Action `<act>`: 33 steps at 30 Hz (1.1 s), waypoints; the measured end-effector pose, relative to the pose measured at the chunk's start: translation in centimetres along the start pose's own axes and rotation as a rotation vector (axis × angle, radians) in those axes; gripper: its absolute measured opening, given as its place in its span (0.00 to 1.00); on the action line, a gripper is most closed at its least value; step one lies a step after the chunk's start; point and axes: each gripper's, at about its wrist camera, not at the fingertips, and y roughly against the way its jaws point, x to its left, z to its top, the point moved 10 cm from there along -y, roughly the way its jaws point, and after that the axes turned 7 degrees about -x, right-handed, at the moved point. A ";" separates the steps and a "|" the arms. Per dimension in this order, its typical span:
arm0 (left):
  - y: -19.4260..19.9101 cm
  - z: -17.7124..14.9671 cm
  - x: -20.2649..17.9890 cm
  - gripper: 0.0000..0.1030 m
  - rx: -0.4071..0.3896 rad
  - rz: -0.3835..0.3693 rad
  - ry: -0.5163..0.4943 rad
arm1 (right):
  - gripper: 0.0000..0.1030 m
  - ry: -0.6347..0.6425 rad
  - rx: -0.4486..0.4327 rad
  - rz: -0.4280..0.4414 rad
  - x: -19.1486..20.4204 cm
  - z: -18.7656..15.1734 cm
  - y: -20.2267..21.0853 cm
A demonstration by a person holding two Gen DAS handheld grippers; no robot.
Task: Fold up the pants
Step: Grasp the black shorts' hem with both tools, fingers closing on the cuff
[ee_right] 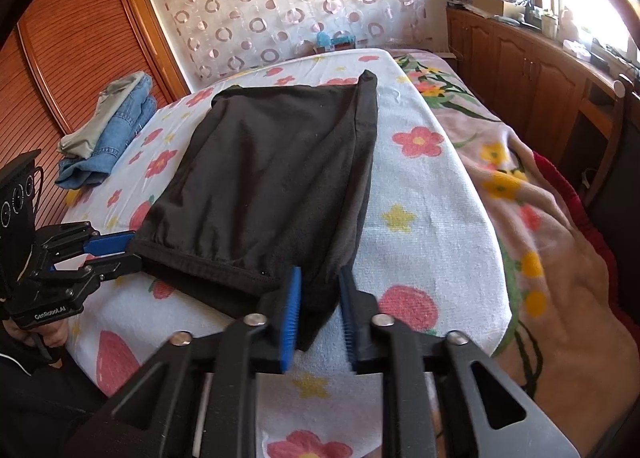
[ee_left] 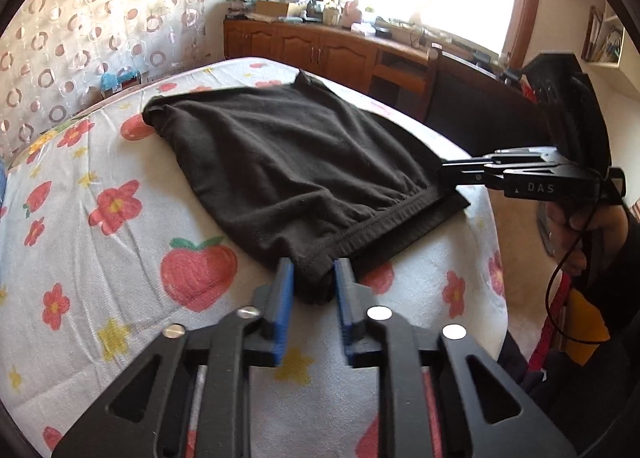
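The black soft-knit pants [ee_left: 288, 169], folded into a broad flat panel, lie on a white towel printed with red flowers, strawberries and yellow stars [ee_left: 120, 242] that covers the bed. The elastic waistband edge faces the two grippers, and the rest of the cloth stretches away ahead of the fingers.

The left gripper [ee_left: 314, 286] has its blue-padded fingers [ee_left: 285, 290] standing apart on either side of the near left corner of the waistband. A bunched bit of black fabric sits in the gap between them, but the pads do not look pressed onto it, so whether they truly pinch it cannot be told. In the right wrist view the same gripper [ee_right: 132, 248] comes in from the left, its tips at the waistband corner.

The right gripper [ee_right: 320, 298] straddles the other near corner in the same way: blue pads [ee_right: 294, 306] apart, a fold of dark cloth hanging between them, no clear clamp. From the left wrist view this gripper [ee_left: 446, 169] reaches in from the right, its tips meeting the fabric edge, with the person's hand [ee_left: 580, 234] on its grip.

Beyond the left fingers of the right gripper, well apart from the pants, a pile of folded blue denim and grey clothes [ee_right: 108, 129] rests near the towel's edge. To the right of the fingers lies a pink floral blanket [ee_right: 520, 185].
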 end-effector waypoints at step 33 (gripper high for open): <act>0.4 -1.5 1.8 0.17 0.024 0.027 0.090 | 0.31 0.034 0.009 -0.074 2.0 -1.7 0.5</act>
